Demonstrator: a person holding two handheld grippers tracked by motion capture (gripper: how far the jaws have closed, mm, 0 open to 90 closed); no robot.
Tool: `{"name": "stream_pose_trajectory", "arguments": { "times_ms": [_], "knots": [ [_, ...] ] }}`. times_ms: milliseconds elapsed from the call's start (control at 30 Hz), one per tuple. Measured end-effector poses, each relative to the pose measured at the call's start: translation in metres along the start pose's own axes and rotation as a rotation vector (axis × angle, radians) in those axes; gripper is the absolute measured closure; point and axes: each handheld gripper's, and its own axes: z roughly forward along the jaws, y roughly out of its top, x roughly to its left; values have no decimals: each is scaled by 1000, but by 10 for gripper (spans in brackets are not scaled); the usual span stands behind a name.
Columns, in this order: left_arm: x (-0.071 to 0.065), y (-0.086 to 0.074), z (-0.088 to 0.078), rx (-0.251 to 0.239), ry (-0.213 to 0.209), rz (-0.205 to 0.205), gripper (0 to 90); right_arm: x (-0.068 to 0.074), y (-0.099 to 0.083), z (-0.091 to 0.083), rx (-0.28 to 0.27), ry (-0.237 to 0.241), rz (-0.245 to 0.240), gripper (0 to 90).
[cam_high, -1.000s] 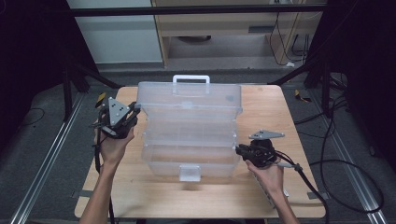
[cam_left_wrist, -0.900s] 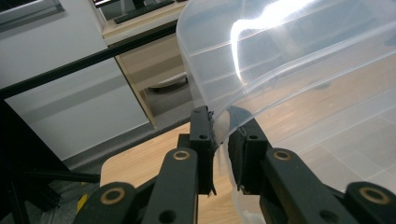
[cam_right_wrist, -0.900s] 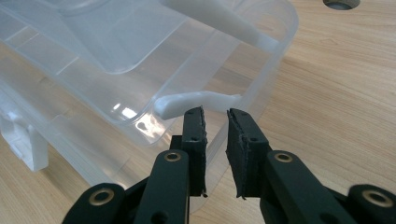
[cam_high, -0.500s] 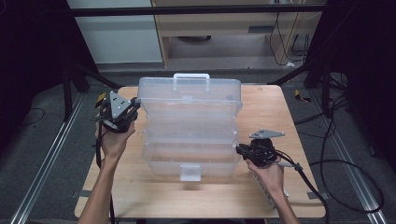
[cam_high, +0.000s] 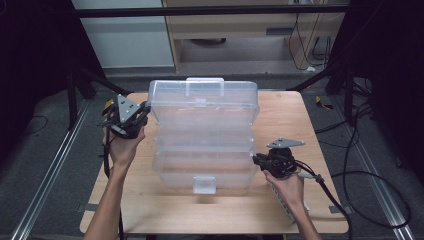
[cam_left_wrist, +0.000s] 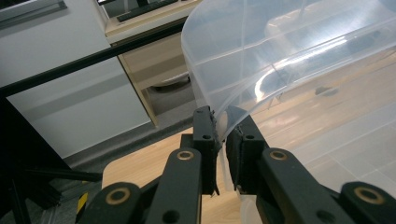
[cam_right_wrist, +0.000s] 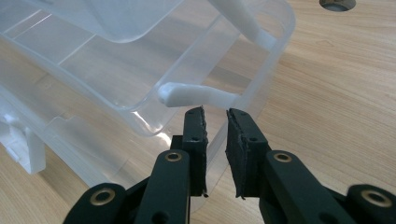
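Clear tiered box (cam_high: 202, 135) mid-table, long axis running away from person. Left gripper (cam_high: 131, 116) clamps lid's left edge — jaws just closing; right gripper (cam_high: 261, 161) pinches base wall at near right.

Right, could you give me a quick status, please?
Left gripper shut on clear box's lid edge. Right gripper at box wall, grip unclear. Nothing in the way.

left gripper (cam_high: 142, 111) sits at 9 o'clock, jaws nearly closed; right gripper (cam_high: 256, 160) at 4 o'clock, narrow gap between its jaws.
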Motion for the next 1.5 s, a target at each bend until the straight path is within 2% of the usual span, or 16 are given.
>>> {"name": "stream_pose_trajectory", "arguments": {
  "times_ms": [433,833,1500],
  "knots": [
    [5,7,11,4,0,-26,830,0,0,0,-2,1,-7,775],
    [7,12,19,5,14,-26,842,0,0,0,-3,3,-8,775],
    [15,19,37,-1,-9,-74,844,0,0,0,-7,2,-15,775]
  ]
}}
